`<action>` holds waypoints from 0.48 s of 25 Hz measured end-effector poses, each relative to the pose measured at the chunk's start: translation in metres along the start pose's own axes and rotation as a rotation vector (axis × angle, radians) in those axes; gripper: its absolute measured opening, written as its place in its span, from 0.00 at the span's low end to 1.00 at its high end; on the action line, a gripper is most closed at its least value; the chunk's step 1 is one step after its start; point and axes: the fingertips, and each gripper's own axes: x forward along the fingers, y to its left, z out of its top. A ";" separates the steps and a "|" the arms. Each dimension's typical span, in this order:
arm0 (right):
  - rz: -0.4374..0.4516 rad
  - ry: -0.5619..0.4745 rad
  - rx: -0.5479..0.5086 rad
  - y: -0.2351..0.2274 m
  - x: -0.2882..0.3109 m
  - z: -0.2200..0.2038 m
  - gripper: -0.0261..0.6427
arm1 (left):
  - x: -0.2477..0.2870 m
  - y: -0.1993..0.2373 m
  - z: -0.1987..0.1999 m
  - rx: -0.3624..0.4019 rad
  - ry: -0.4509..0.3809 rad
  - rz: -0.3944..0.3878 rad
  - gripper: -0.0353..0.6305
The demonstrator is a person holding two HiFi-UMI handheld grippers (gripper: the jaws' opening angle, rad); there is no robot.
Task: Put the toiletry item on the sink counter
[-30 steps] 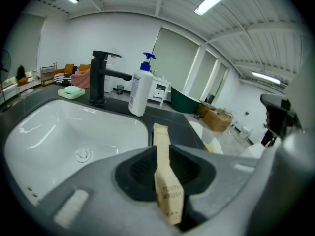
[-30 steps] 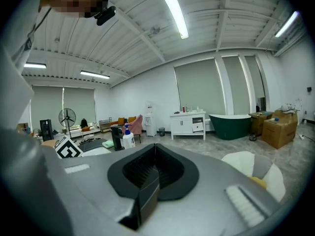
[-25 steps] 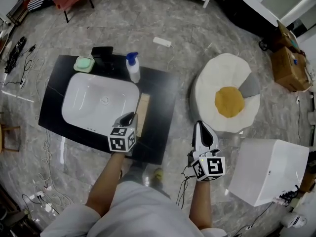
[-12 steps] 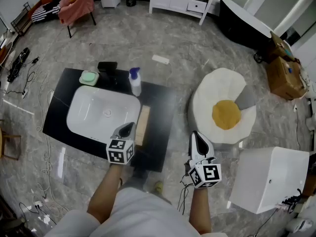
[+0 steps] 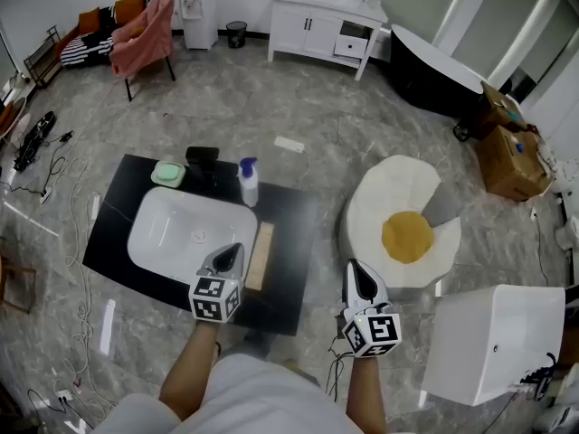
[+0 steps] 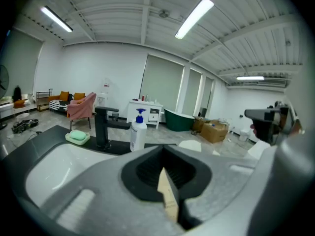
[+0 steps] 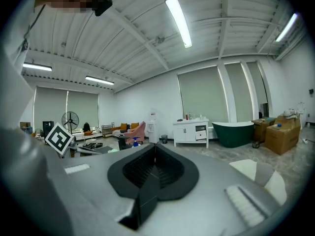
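my right tool [image 5: 355, 274] is hanging clenched and empty over the floor, off the desk's 3 o'clock edge. my left tool [image 5: 230, 255] is also clenched on nothing, hovering over the near part of the black desk [image 5: 294, 242], its tip just at 9 o'clock of a flat tan strip [image 5: 261, 256]. i'm judging that strip to be the toiletry item; it is lying flat on the desk along the 3 o'clock side of the white basin [image 5: 163, 233]. so i'm reading this as the pull-away: i should be lifting straight up, then toward 6 o'clock, without brushing the strip. farther off, toward 12 o'clock, the pump bottle [image 5: 248, 183], black faucet [image 5: 201, 163] and green soap dish [image 5: 168, 174] are standing well clear.
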 end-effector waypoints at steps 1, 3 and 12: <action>-0.001 -0.002 -0.003 0.001 -0.001 0.002 0.04 | -0.003 0.000 0.005 0.005 -0.012 -0.002 0.05; -0.003 -0.008 -0.011 0.002 -0.002 0.007 0.04 | -0.008 -0.001 0.017 0.020 -0.036 -0.007 0.05; -0.018 -0.038 -0.028 0.005 -0.011 0.025 0.04 | -0.030 -0.012 0.058 0.079 -0.127 -0.032 0.05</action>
